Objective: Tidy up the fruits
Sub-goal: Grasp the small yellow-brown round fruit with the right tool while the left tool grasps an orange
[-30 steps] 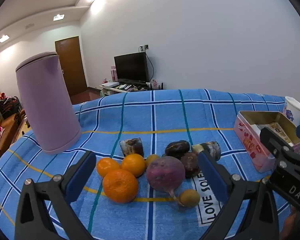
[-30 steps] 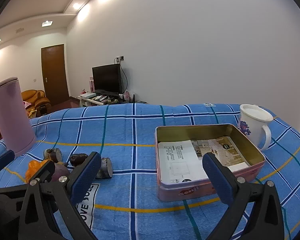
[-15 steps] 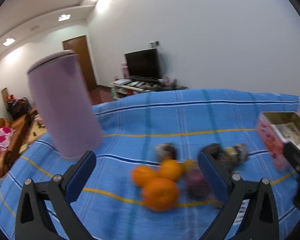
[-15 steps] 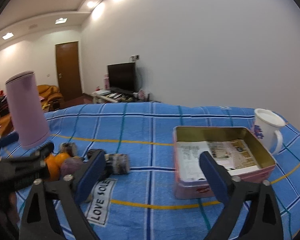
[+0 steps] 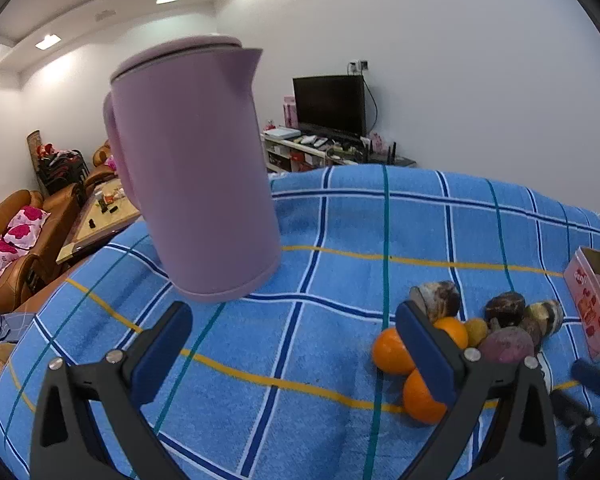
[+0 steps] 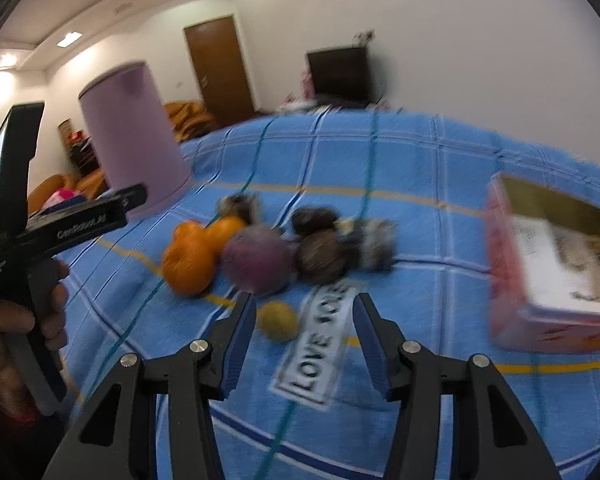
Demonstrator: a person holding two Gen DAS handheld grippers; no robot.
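Observation:
Fruit lies heaped on the blue checked cloth [image 6: 420,168]: oranges [image 6: 190,258], a round purple fruit [image 6: 256,260], several dark brown ones [image 6: 320,256] and a small yellow fruit [image 6: 278,320]. My right gripper [image 6: 304,320] points down at the pile and its jaws are closing. The yellow fruit sits between them beside the left finger, and the pads do not press it. My left gripper [image 5: 296,328] is open and holds nothing. Its right finger [image 5: 420,340] hides part of the oranges [image 5: 392,352].
A tall purple kettle [image 5: 196,184] stands just ahead of the left gripper. An open pink tin [image 6: 556,264] with paper inside sits right of the fruit. A hand holds the left gripper's handle [image 6: 32,232] at the right view's left edge. Sofas and a low table lie beyond the cloth's left edge.
The left gripper swung left, so the kettle now fills its view and the fruit sits to the right. The right gripper turned left and down over the fruit, and its jaws narrowed.

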